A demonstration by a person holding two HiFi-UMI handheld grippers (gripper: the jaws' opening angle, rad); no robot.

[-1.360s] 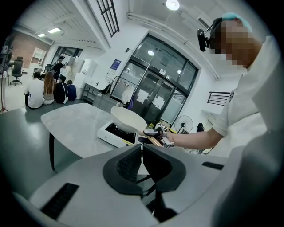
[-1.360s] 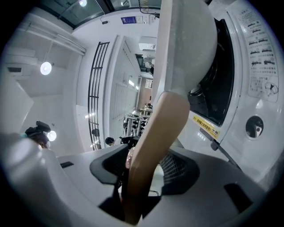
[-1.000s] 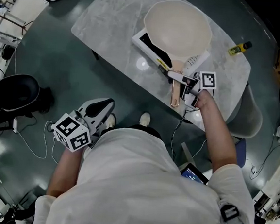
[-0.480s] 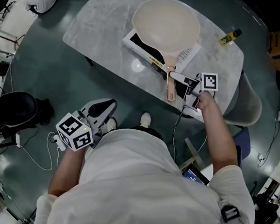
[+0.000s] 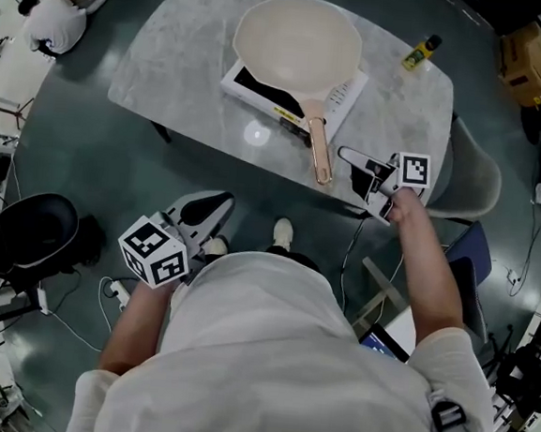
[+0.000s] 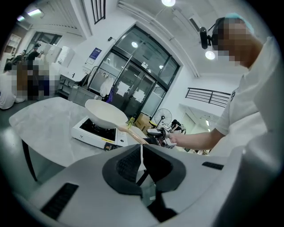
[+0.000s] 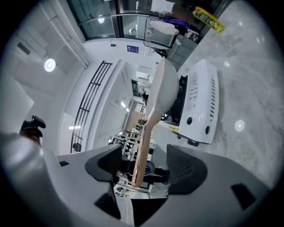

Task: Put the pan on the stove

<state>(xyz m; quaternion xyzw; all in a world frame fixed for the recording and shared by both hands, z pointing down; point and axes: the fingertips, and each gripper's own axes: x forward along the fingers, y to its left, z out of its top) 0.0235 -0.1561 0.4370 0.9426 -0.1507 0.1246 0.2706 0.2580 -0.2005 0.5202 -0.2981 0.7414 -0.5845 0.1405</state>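
- Right gripper [image 5: 357,177] has drawn back from the handle [image 5: 317,149], off to the stove's [image 5: 342,92] side; its jaws have just been opening and stand spread, empty.
- Pan [image 5: 298,43] sits on the stove.
- Left gripper [image 5: 205,207], well away from the stove, has its jaws pressed together, empty.

Pale marble table [image 5: 180,71] with rounded corners on a dark green floor [image 5: 87,166], small yellow bottle [image 5: 420,50] near the table's far right edge, grey chair [image 5: 476,177] at its right end, cardboard box [image 5: 527,63] beyond that, black chair [image 5: 24,236] well left of the table, my white shoe [image 5: 283,231] just before its near edge.
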